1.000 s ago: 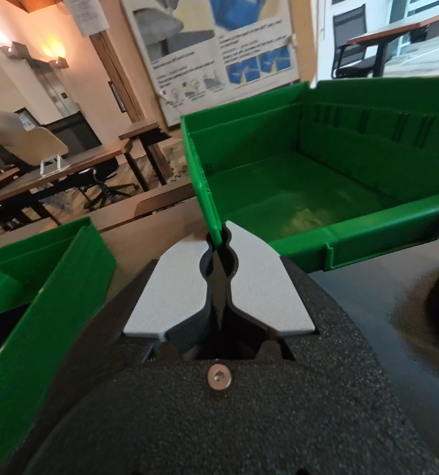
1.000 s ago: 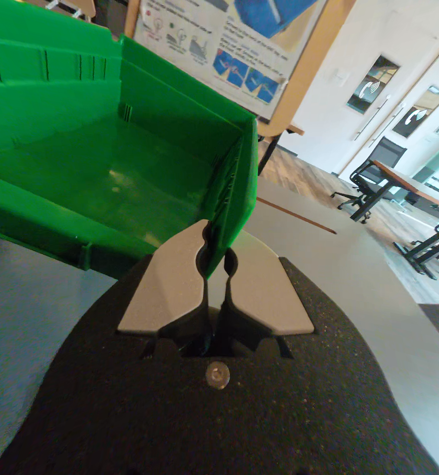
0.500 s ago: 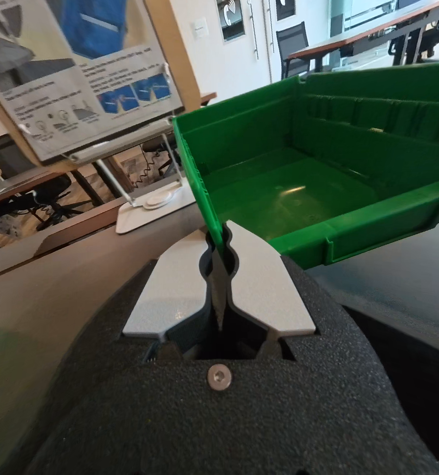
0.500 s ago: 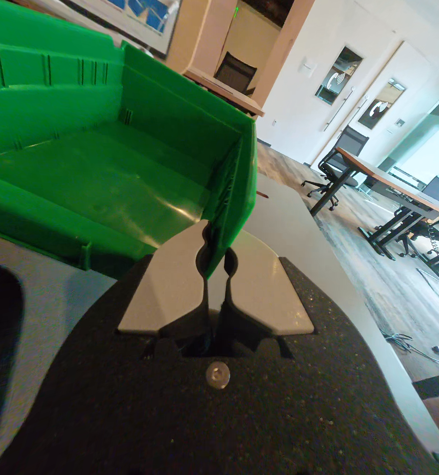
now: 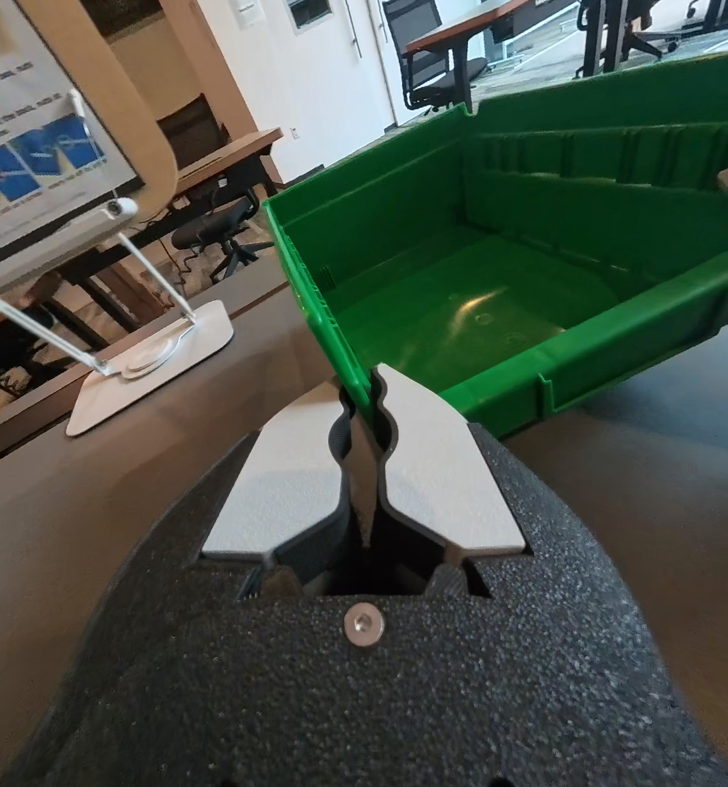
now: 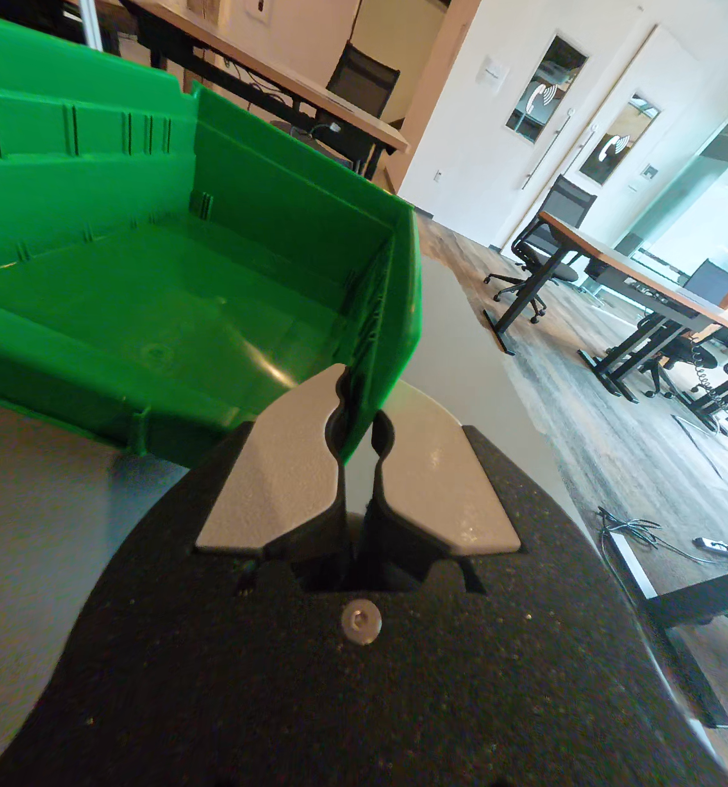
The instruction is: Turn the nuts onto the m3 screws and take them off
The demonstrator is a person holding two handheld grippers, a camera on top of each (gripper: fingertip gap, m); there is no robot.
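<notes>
1. The green bin (image 5: 503, 264) is the landmark — an open plastic tray, tilted and lifted off the grey table (image 5: 98, 489), its floor bare and shiny.
2. The left gripper (image 5: 360, 394) has its jaws narrow, clamped on the bin's left side wall; both pale fingers (image 5: 430, 464) flank the thin green rim.
3. The right gripper (image 6: 360, 400) grips the bin's right side wall (image 6: 400, 298) the same way, jaws narrow, wall pinched between the fingers (image 6: 285, 464).
4. Nuts and screws: none can be made out inside the bin or beside it — I cannot tell where they are.
5. Left of the bin, on the table, stands a white stand (image 5: 153, 362) carrying a printed sheet (image 5: 34, 140).
6. Beyond the bin lie desks (image 6: 652, 272) and office chairs (image 6: 541, 255).
</notes>
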